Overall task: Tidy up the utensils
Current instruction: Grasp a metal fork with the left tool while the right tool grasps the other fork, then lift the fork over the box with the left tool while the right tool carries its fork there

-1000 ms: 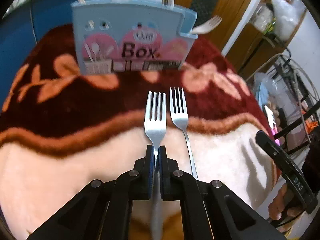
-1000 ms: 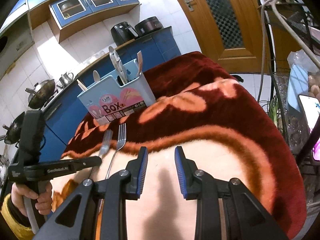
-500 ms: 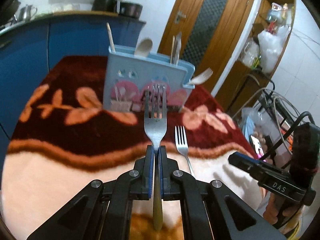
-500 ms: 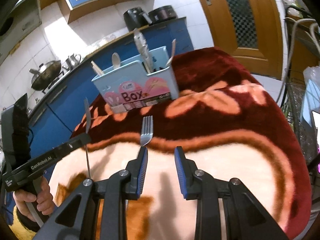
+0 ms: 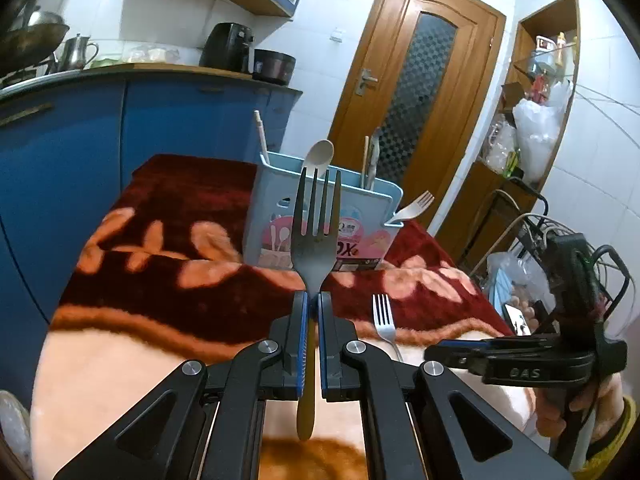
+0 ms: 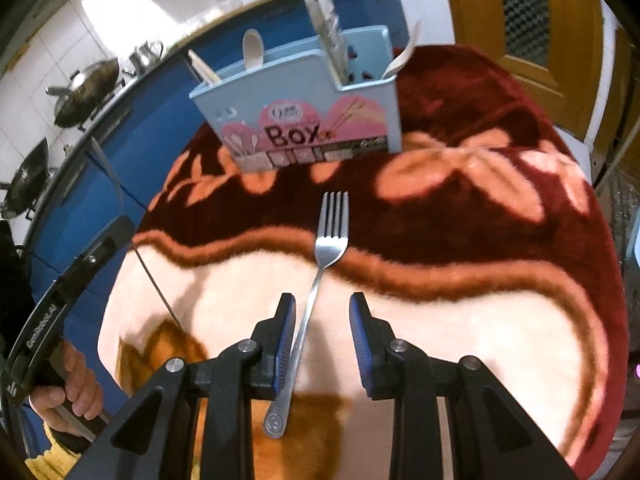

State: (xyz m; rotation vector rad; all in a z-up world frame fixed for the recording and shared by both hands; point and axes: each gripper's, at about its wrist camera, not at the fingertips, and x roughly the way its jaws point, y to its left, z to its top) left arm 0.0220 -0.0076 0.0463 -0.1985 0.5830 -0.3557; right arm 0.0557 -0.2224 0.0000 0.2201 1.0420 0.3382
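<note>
My left gripper [image 5: 311,300] is shut on a steel fork [image 5: 314,236] and holds it up, tines up, in front of the light blue utensil box [image 5: 276,220]. A second steel fork [image 6: 326,256] lies on the blanket, tines toward the box [image 6: 296,116]; it also shows in the left wrist view [image 5: 383,318]. My right gripper [image 6: 322,312] is open, low over this fork's handle, which passes between the fingers close to the left finger [image 6: 285,336]. The box holds spoons, chopsticks and a plastic fork.
A red and peach blanket [image 6: 480,280] covers the table. Blue kitchen cabinets [image 5: 80,152] stand behind and to the left. A wooden door [image 5: 416,88] and cluttered shelves [image 5: 532,120] are at the right. The right gripper's body [image 5: 520,360] shows in the left wrist view.
My left gripper has lifted its fork off the blanket and raised it upright. My right gripper has moved left and down over the second fork.
</note>
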